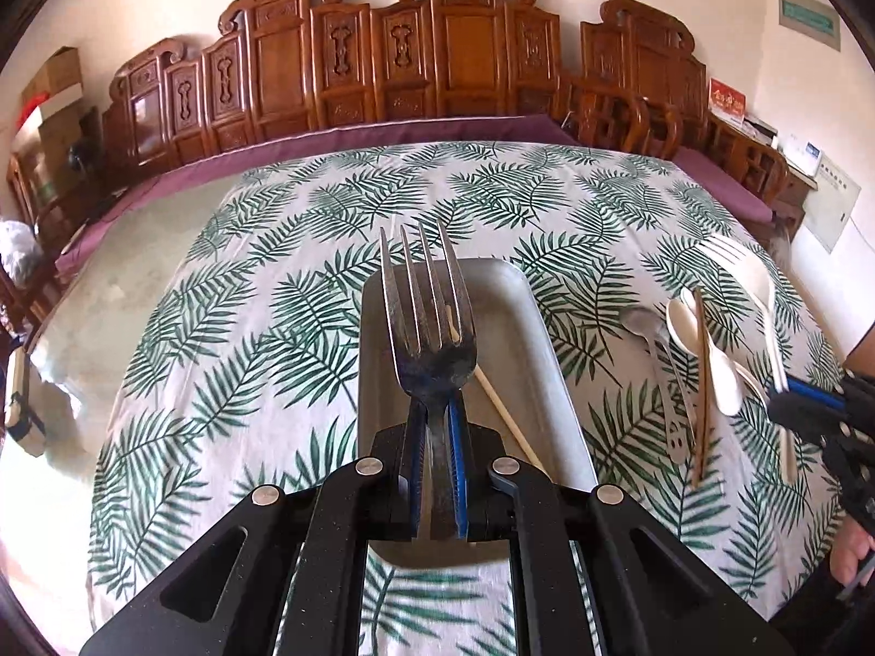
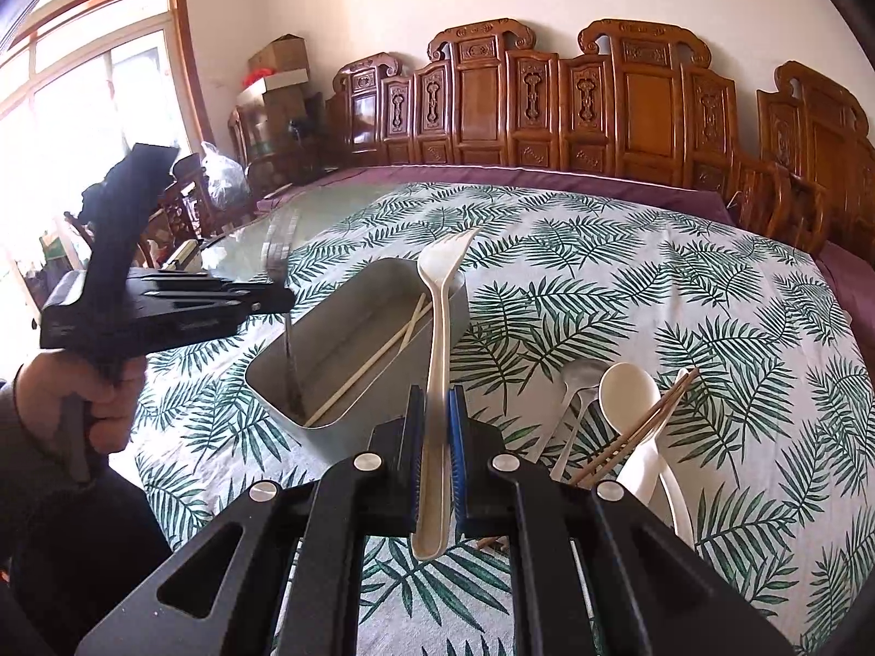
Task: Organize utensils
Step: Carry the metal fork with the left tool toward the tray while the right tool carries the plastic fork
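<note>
A steel fork (image 1: 429, 322) hung over the grey tray (image 1: 508, 295); a white plastic fork (image 2: 437, 328) was held aloft beside it.

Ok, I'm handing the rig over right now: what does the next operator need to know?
Left gripper: shut on the metal fork, over the grey tray.
Right gripper: shut on the white plastic fork.
Done: light chopsticks lie in the tray.
Left: both forks, then the metal spoon, white spoon and brown chopsticks on the leaf-print tablecloth.
</note>
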Tool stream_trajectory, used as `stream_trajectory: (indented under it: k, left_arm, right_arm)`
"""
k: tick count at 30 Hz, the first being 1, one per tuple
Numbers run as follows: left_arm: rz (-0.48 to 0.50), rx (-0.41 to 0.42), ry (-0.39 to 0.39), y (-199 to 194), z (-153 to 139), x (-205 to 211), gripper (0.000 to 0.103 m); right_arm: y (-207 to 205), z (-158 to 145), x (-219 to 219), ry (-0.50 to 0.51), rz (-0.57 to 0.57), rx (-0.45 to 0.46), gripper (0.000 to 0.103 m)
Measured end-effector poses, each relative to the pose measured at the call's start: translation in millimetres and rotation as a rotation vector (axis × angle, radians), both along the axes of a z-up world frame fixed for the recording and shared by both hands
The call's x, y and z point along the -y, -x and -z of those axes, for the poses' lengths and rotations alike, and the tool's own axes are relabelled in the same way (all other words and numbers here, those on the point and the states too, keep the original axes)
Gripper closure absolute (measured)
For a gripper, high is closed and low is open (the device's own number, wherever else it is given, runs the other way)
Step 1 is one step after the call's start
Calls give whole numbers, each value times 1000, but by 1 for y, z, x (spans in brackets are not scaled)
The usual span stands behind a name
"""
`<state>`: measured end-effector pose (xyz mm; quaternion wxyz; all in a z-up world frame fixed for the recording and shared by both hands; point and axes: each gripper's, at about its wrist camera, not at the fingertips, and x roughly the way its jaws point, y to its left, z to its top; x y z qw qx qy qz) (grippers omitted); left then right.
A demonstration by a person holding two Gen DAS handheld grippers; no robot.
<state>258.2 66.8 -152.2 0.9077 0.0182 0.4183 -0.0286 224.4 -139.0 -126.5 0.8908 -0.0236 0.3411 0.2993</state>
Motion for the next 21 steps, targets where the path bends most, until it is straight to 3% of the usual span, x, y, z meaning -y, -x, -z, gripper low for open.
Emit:
stream_trajectory:
  k: [9,21]
  left_arm:
    - [-10,-106,23,-48,42,-8,96]
    - [-37,-87,85,-51,38,-25,94]
  right_arm:
    - [-11,11,-7,9,7,-48,93]
    - [-35,7,-49,-16,-27,-54,93]
